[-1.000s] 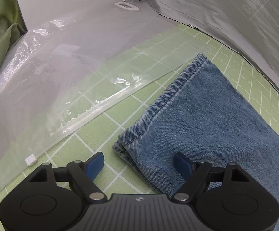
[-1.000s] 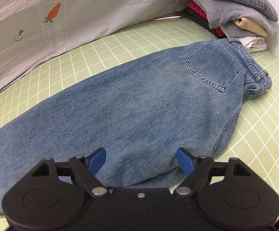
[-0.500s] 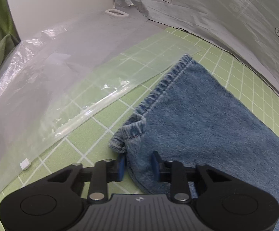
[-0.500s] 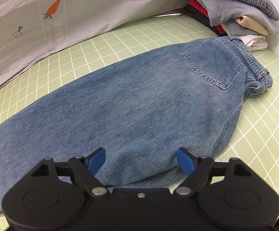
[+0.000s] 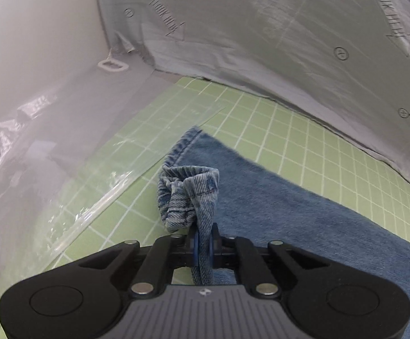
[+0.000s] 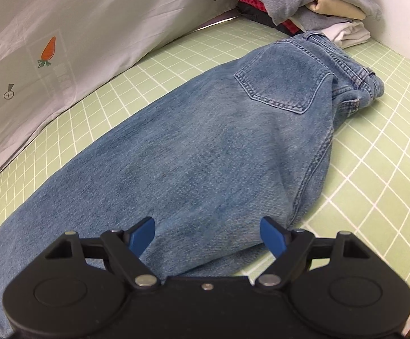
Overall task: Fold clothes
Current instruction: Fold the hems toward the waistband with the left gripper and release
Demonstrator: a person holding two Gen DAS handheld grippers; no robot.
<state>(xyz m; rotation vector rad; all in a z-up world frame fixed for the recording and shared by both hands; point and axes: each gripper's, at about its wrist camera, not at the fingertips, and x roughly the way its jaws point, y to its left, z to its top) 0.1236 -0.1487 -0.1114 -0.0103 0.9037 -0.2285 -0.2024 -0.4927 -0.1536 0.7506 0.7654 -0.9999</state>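
A pair of blue jeans (image 6: 205,147) lies flat on the green grid mat (image 6: 374,175), waistband and back pocket toward the far right. In the left wrist view my left gripper (image 5: 203,244) is shut on the hem of the jeans leg (image 5: 188,195), which is bunched and lifted off the mat; the rest of the leg (image 5: 303,212) trails to the right. My right gripper (image 6: 209,236) is open and empty, its blue pads just above the jeans near the seat and thigh edge.
A stack of folded clothes (image 6: 312,2) sits at the far right corner. A grey sheet with a carrot print (image 6: 48,48) runs along the back. A clear plastic bag (image 5: 49,152) lies left of the hem, over the mat (image 5: 289,130).
My left gripper closed on the jeans hem and lifted it up off the mat. My right gripper stayed open and shifted slightly closer over the jeans.
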